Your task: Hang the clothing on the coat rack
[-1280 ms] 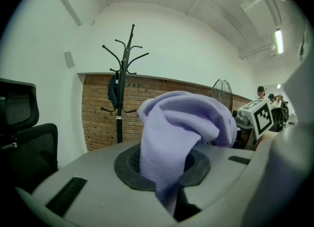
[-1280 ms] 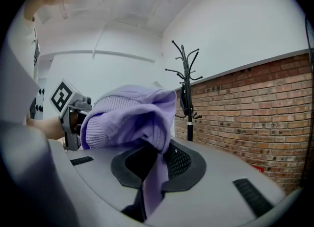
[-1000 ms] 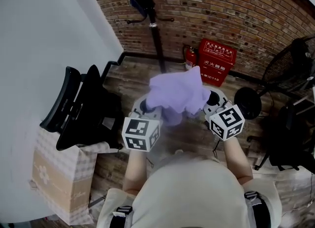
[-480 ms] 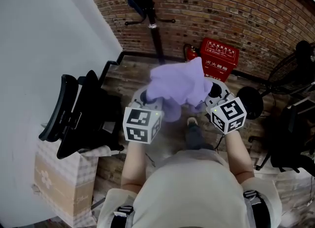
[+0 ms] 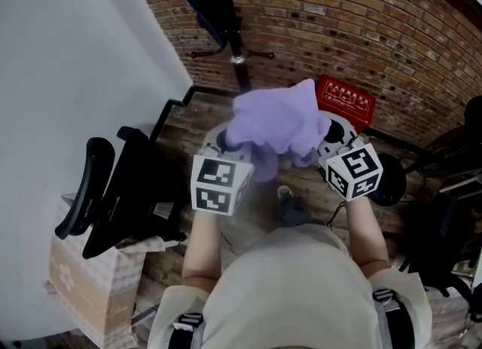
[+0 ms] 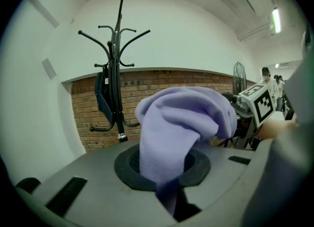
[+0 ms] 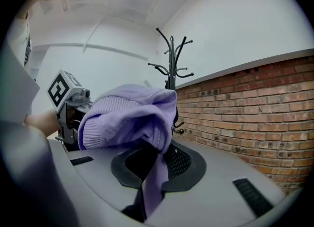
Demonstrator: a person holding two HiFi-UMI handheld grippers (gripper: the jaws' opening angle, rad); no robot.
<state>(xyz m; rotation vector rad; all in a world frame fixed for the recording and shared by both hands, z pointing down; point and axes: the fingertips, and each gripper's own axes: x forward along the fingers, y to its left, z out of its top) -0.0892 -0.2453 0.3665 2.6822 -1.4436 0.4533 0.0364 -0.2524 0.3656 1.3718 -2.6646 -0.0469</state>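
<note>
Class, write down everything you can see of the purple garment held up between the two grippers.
The purple garment is a soft lilac knit with a ribbed edge showing in the right gripper view. It is bunched into a loose rounded heap, held in the air before the person. The left gripper and right gripper each have jaws shut on a pinched fold, one per side. It is apart from the coat rack.

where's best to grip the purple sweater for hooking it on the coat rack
Probably as held: the left hand-held gripper and right hand-held gripper each pinch a fold from opposite sides, so the bunched purple sweater humps up between them, ready to drop over a coat rack hook.
</note>
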